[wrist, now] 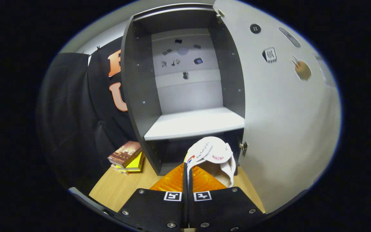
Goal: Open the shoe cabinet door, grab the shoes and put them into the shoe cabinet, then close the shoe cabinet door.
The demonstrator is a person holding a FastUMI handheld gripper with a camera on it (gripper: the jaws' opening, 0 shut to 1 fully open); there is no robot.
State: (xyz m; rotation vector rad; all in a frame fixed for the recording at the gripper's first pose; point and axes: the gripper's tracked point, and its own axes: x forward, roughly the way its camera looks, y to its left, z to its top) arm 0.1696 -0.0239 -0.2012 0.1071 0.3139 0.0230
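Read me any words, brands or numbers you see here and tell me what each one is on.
None can be read.
Shoe: red logo, too small and blurred.
Books beside the cabinet: cover text blurred.
Open door: stickers show symbols, no legible words.
Gripper: patterned squares, no text; its jaws are shut on the shoe's edge.

1. We count one white fabric shoe point(214, 154) pinched between the gripper point(187, 169) fingers, which are closed on it.
2. One grey open shoe cabinet point(140, 96), one pale shelf point(195, 124) inside.
3. One grey cabinet door point(279, 122), two metal hinges.
4. Two stacked books point(127, 158) on one wooden table point(114, 190).
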